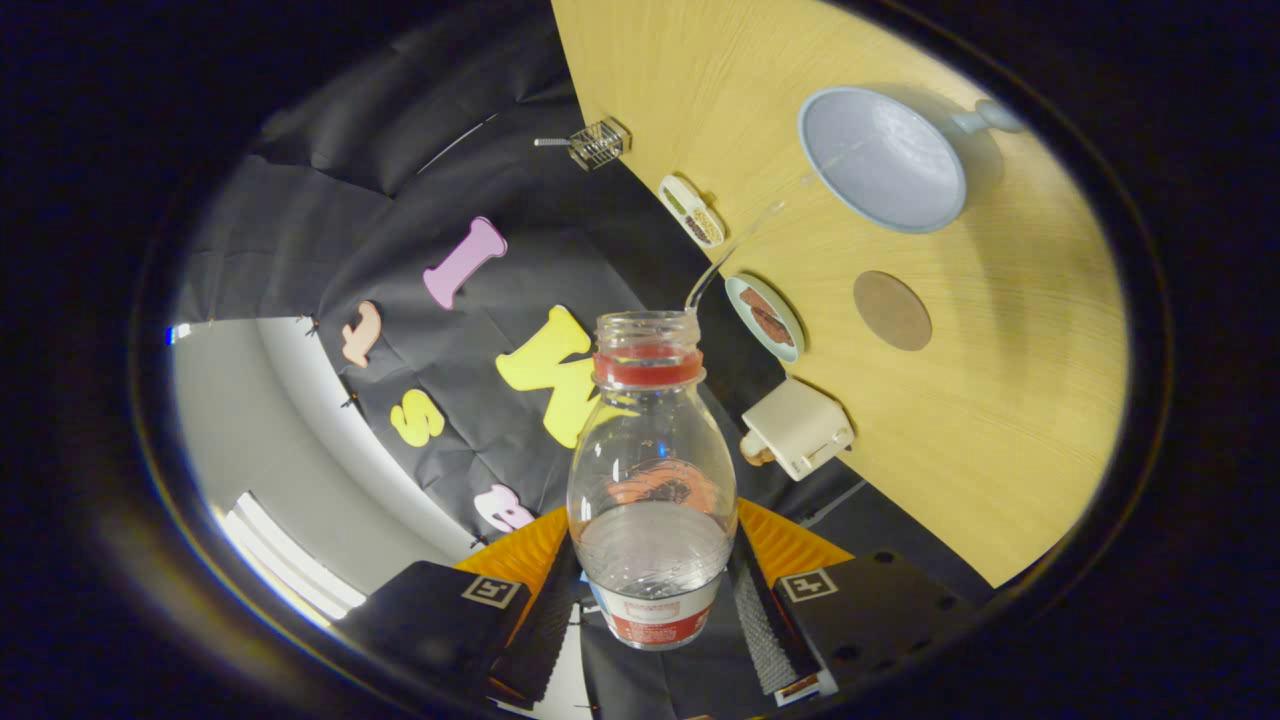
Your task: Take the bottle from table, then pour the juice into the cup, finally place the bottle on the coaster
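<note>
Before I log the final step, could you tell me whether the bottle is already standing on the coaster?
No, the bottle is held between the tool's fingers, tilted, pouring toward the cup.

A staged recording booth rather than a lived-in room — black cloth (400, 130) hangs as the wall behind a pale wood-grain surface (1000, 420). Household props sit along that surface's edge at about one o'clock from the bottle (650, 470) — a small dish of food (765, 317), a wire basket (598, 143), a cream box (797, 426) — with plain white wall (230, 420) showing at nine o'clock.

Clear uncapped bottle (650, 480) tilted, thin stream arcing into grey cup (882, 160), round brown coaster (892, 311) beside cup
</note>
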`<state>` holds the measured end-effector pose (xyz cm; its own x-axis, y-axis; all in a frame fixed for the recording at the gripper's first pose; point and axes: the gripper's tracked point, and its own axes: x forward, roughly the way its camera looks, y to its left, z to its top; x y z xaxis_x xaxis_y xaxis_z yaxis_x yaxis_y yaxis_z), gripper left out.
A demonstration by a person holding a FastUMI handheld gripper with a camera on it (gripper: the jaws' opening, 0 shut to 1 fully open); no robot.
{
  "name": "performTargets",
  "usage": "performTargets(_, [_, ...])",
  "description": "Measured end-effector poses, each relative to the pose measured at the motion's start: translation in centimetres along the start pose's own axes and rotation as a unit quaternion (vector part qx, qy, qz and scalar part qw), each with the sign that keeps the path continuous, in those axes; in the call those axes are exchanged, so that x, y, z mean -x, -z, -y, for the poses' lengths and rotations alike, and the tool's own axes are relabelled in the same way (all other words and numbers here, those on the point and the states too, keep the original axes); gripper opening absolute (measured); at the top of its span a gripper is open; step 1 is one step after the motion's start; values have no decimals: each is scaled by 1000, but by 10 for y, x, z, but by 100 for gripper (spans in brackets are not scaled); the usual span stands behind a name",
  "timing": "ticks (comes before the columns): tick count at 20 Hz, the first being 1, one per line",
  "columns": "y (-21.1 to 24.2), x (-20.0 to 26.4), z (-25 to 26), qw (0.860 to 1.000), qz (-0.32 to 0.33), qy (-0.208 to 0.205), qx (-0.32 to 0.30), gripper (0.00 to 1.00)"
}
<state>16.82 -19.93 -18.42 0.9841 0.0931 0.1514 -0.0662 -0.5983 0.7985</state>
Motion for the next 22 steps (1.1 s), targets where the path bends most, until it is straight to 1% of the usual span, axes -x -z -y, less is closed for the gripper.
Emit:
performTargets(6, [3, -1, -15, 999, -2, -16, -35, 79])
performTargets(11, [9, -3, -20, 999, -5, -18, -32, 79])
performTargets(15, [12, -6, -26, 998, -9, -26, -62, 79])
performTargets(17, [10, -7, -26, 997, -8, -31, -72, 79])
performTargets(20, [2, -3, -18, 997, 2, -19, -73, 79])
performTargets(22, [-3, -1, -23, 997, 5, -26, -77, 79])
